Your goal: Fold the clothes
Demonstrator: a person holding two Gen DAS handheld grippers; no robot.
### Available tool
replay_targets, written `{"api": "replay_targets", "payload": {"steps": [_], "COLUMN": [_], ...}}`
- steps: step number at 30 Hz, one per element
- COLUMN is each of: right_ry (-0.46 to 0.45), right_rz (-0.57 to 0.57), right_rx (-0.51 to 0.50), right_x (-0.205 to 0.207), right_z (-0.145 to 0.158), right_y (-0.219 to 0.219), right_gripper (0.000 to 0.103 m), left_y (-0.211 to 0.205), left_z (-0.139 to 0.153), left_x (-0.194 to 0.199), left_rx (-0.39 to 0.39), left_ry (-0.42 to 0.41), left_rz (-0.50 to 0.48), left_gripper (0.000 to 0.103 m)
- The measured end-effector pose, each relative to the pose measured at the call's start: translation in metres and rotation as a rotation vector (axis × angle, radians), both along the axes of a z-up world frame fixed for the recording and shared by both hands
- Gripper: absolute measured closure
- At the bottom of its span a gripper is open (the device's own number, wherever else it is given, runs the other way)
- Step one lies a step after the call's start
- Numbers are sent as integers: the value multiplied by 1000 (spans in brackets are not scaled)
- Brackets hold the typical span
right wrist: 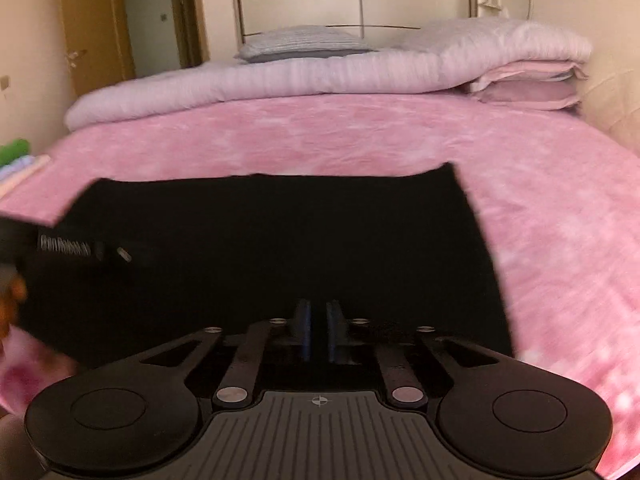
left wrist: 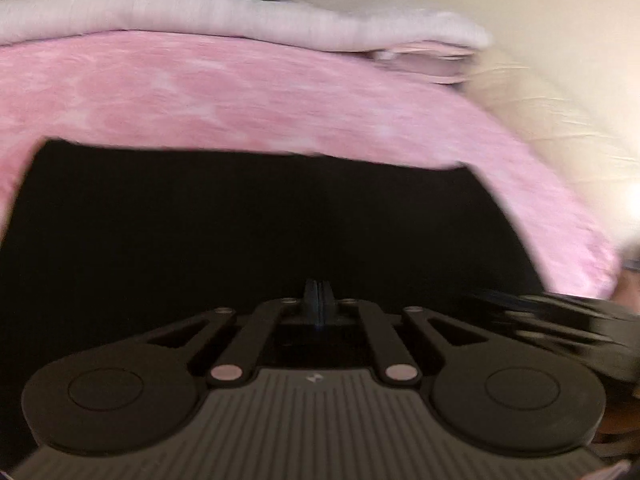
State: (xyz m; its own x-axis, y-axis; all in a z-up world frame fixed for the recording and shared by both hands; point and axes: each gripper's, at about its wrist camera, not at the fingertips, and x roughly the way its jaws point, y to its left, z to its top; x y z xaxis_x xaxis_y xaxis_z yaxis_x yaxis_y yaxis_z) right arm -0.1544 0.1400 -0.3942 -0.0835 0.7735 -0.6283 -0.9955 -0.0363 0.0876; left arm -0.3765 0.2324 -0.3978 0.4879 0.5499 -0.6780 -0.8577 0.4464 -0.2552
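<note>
- Ribbed grey housing fills the bottom of each wrist view, with a small mark stamped at its centre; the mark cannot be read as lettering in either.
- Left gripper (left wrist: 318,300): fingertips pressed together, no gap visible between them. They sit over the black garment (left wrist: 256,232); whether cloth is pinched between them cannot be told, black on black.
- Right gripper (right wrist: 319,326): fingers stand narrowly apart, blue inner pads (right wrist: 306,328) showing on either side of a slim gap. Nothing visible within the gap; the tips hover at the garment's near part.
- Black garment (right wrist: 280,248) lies spread flat on the pink blanket (right wrist: 304,136), its far edge fairly straight, its right far corner slightly peaked.
- Writing: white lettering on the side of the left gripper, seen at the left edge of the right wrist view, is blurred; it seems to begin "Gen" but the rest is unreadable.
- Folded pale quilt (right wrist: 280,80) lies along the far side of the bed, with a grey striped pillow (right wrist: 300,42) behind it and pink pillows (right wrist: 528,86) stacked at the right.
- Green item (right wrist: 16,148) shows at the left edge, identity unclear.
</note>
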Motion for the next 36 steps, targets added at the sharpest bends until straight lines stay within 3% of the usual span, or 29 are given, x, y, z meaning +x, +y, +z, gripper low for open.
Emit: {"api": "replay_targets", "payload": {"steps": [3,5,9,13,16,18,20,21,24,26,28,33,36], "right_ry": [17,16,60,-73,-172,-141,-76,-44,-87,-60,-98,-36,114], "right_rz": [-15,-2,159,227,111,-6,-36,-32,-121,-161,-214,-251,-287], "right_rx": [-51,-3,47,7,8,-8,-14,-12,110,96,2,-22,0], "right_x": [9,3,-25,-54,-34,-2,22,31,44,59,69,90,99], "right_z": [6,21,26,2,-11,-8,-3,1,16,16,3,-7,6], "right_y": [20,25,64,117,128,125,124,123,116,121,132,135,117], "right_gripper": [103,101,97,95,96,99,103,103,102,101,101,103,102], "left_y": [26,34,45,63,83,100,109,109,100,98,101,110,99], "left_z": [7,16,21,6,-4,-8,-7,-4,9,10,0,-14,2], "left_x": [-8,-11,-9,-2,-20,-45,-64,-68,-75,-79,-81,-88,-83], "left_rx": [6,27,27,50,74,30,-5,6,75,80,46,8,17], "left_ry": [19,31,21,91,112,40,-31,-36,-38,-39,13,-12,32], "left_rz": [20,8,-34,-50,32,96,137,147,161,168,194,211,209], "left_gripper": [101,101,100,99,100,100,100,101,100,100,101,100,100]}}
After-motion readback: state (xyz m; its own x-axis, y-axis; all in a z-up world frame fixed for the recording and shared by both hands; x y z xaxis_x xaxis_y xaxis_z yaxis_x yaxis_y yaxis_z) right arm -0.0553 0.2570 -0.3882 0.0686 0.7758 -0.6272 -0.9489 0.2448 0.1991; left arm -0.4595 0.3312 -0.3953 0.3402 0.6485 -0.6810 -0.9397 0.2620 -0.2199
